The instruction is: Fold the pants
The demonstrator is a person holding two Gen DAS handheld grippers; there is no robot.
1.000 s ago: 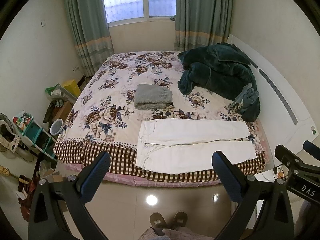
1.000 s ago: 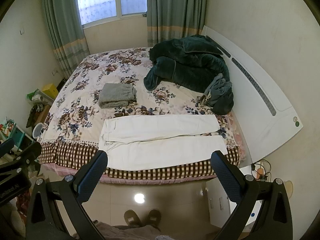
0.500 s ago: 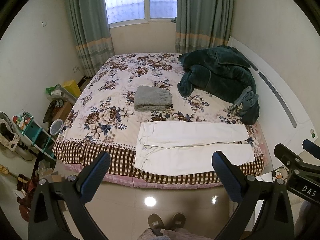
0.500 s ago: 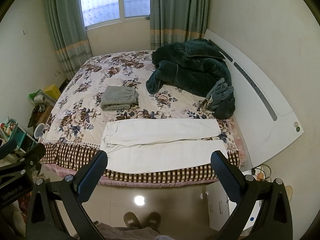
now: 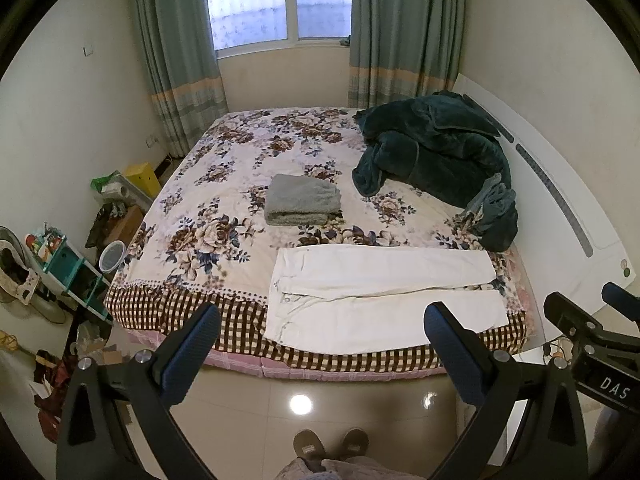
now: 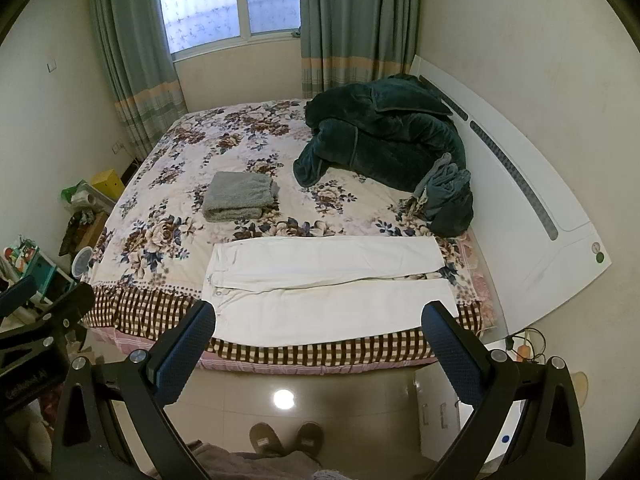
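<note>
White pants (image 5: 380,292) lie crosswise along the bed's near edge, waistband left; both tongs gape wide, empty.

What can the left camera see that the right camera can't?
Only the left wrist view shows the right gripper's frame with DAS lettering at its right edge, and an electric fan at its far left.

Only the right wrist view shows the left gripper's frame at its left edge, and a white cabinet on the floor beside the bed.

Both show the white pants lying flat near the bed's front edge, the folded grey towel, the dark green blanket, the window, and the person's slippers. Each view's own gripper is open and empty.
</note>
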